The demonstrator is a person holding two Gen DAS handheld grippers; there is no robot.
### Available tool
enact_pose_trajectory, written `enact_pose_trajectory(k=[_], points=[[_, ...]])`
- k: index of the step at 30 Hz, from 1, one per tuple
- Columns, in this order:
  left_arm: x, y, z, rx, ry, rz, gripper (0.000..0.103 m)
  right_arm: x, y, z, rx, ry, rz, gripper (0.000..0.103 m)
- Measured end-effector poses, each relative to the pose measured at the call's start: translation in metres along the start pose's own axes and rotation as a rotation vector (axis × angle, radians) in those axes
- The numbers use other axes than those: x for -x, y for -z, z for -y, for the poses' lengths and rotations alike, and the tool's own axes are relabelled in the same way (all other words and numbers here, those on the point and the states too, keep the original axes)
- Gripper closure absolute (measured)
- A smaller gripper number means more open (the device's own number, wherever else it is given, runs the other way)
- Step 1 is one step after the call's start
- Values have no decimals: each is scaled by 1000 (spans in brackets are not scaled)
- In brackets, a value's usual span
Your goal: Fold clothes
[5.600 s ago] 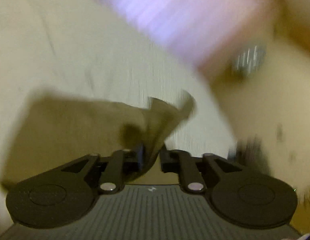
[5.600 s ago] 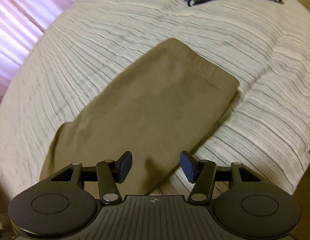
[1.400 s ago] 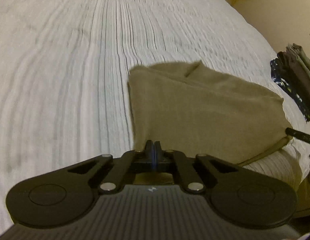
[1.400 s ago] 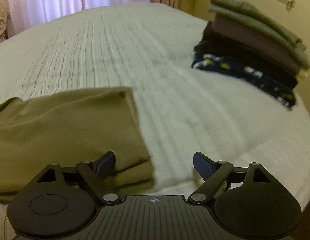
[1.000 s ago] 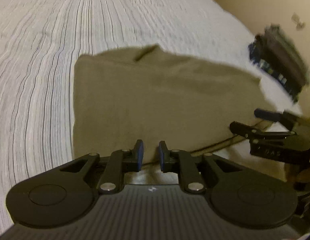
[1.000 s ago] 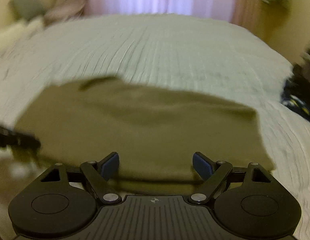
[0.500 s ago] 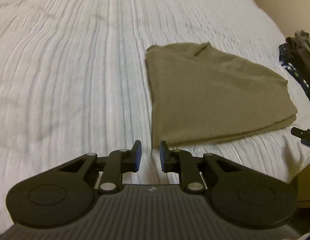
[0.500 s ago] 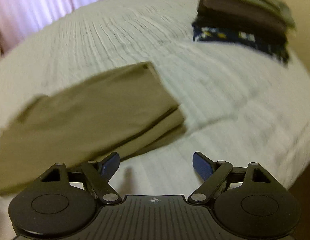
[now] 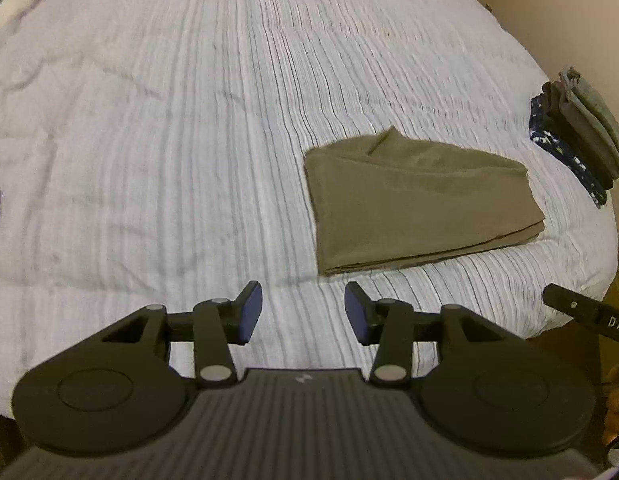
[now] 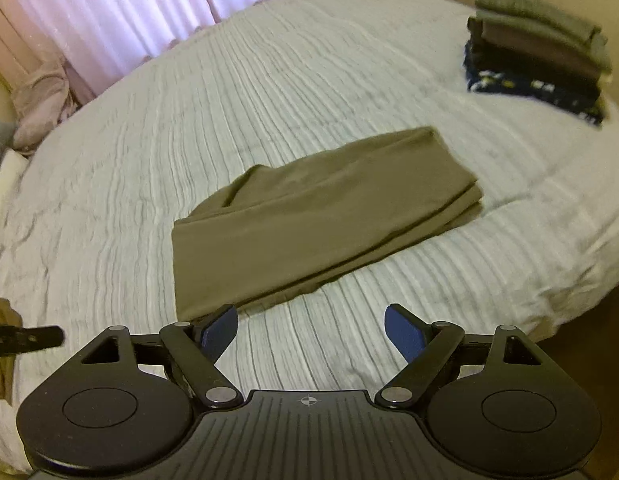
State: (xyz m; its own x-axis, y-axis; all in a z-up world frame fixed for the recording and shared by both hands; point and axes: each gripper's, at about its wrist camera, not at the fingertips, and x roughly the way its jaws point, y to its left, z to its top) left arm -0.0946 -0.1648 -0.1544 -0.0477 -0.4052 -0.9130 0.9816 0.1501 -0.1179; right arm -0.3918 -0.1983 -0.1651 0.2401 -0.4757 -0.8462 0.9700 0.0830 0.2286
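Olive garment (image 9: 421,208) folded on bed (image 9: 149,120), untouched

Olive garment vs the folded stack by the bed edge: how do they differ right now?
The olive garment is a single folded piece, lying low mid-bed; the folded stack holds several pieces piled high near the bed's edge. The garment is one colour; the stack mixes grey, brown, dark and patterned navy. Both rest folded on the white bedspread.
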Motion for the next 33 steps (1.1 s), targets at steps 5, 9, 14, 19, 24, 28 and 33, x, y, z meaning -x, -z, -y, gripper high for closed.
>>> enact_pose_trajectory(k=[5, 9, 14, 19, 24, 28, 33], points=[[30, 6, 6, -34, -28, 28, 61, 23, 3, -13, -1, 30, -3, 19], [42, 9, 12, -49, -36, 39, 61, 27, 7, -20, 13, 30, -32, 19], [54, 8, 24, -30, -58, 73, 61, 31, 6, -24, 64, 7, -46, 19], [59, 11, 51, -5, -93, 91, 59, 44, -6, -4, 106, 17, -21, 19], [55, 17, 102, -6, -110, 84, 59, 67, -13, 33, 156, 59, 21, 19], [53, 22, 139, -9, -90, 90, 56, 84, -16, 62, 207, 105, 40, 19], [51, 37, 176, -2, -84, 89, 54, 94, -13, 98, 223, 104, 3, 19]])
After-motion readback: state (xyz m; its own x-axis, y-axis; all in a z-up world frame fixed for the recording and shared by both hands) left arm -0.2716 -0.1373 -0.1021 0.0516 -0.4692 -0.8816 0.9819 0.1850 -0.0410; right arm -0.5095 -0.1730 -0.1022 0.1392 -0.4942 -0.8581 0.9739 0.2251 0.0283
